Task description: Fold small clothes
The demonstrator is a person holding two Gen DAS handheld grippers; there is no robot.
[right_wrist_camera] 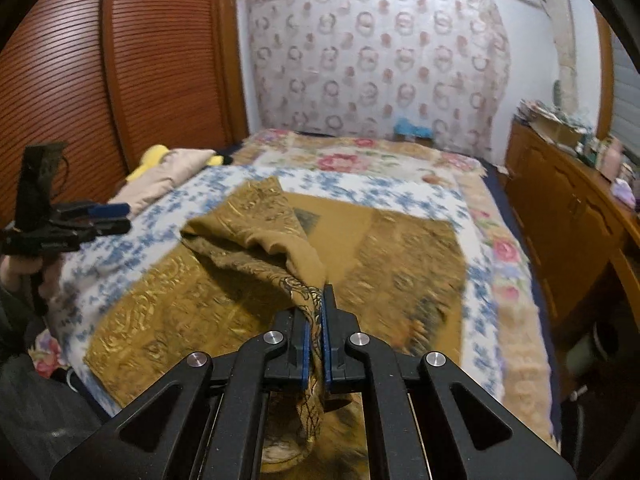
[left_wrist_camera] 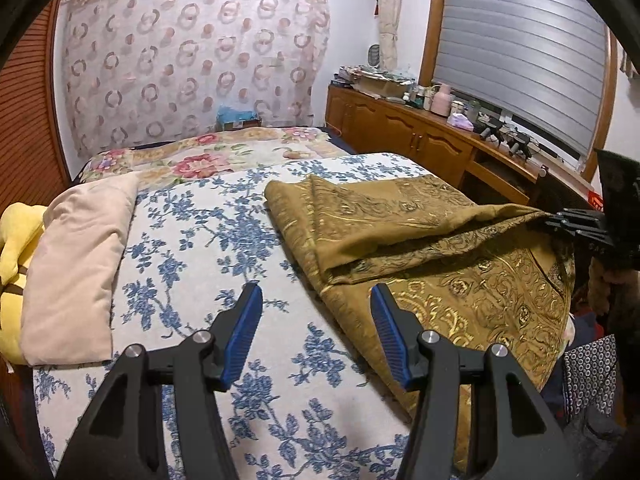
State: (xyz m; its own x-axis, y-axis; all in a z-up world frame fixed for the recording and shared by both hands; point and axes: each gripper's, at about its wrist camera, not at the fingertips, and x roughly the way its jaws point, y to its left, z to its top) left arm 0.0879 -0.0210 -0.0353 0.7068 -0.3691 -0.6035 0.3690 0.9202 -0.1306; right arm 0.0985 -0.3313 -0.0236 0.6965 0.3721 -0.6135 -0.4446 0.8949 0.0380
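- The right gripper [right_wrist_camera: 316, 320] was clamped tight on an edge of the golden-brown cloth [right_wrist_camera: 224, 300], with fabric bunched between its blue pads and hanging down behind them.
- The left gripper [left_wrist_camera: 316, 300] stood half open and empty, above the blue-flowered bedspread [left_wrist_camera: 192, 248] just beside the cloth's near edge, touching nothing.
- The cloth lay spread on the bed toward its right side, one part lifted and doubled over itself in a loose, puffy ridge.
- Risk, as I judge it: with only one corner pinched and the other gripper idle, the lifted flap could land skewed or drag the layer beneath, leaving a crooked fold. The thin bunch in the pads might also slip out if pulled sharply.
- The right wrist view showed the grip itself, the plain underside of the raised flap, and the left gripper held by a hand [right_wrist_camera: 20, 272] at the bed's left edge.
- The left wrist view instead showed the fold's open mouth from the side, the beige pillow [left_wrist_camera: 80, 264] with a yellow soft toy [left_wrist_camera: 16, 236] behind it, and only the right gripper's tips.
- Farther back stood a wooden cabinet [left_wrist_camera: 400, 124] crowded with bottles.
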